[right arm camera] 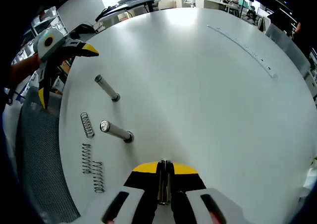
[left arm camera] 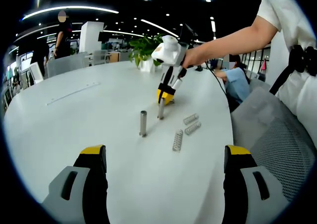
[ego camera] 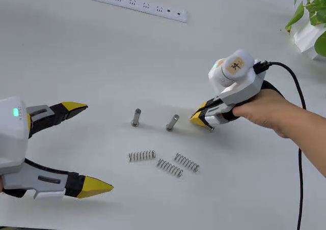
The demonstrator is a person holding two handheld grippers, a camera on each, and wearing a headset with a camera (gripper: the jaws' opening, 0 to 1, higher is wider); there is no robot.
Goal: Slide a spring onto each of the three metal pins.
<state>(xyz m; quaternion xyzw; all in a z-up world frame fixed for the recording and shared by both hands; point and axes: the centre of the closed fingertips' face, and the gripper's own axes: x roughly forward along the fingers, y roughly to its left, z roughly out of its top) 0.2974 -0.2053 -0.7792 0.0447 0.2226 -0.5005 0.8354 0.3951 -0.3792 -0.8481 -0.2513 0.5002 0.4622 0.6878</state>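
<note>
Two metal pins (ego camera: pixel 136 117) (ego camera: pixel 172 122) stand upright on the white table (ego camera: pixel 76 57). In the left gripper view the pins (left arm camera: pixel 143 123) (left arm camera: pixel 161 108) rise straight ahead. Three springs (ego camera: pixel 141 155) (ego camera: pixel 169 167) (ego camera: pixel 187 162) lie flat in front of the pins. My right gripper (ego camera: pixel 204 120) is tipped down to the table just right of the pins, shut on a third metal pin (right arm camera: pixel 164 182) clamped between its jaws. My left gripper (ego camera: pixel 91 146) is held wide open at the left, well short of the springs, with nothing between its fingers.
A white power strip (ego camera: pixel 137 3) lies at the far side of the table. A potted plant (ego camera: pixel 310 11) stands at the far right corner. The right gripper's black cable (ego camera: pixel 299 103) trails along the person's arm.
</note>
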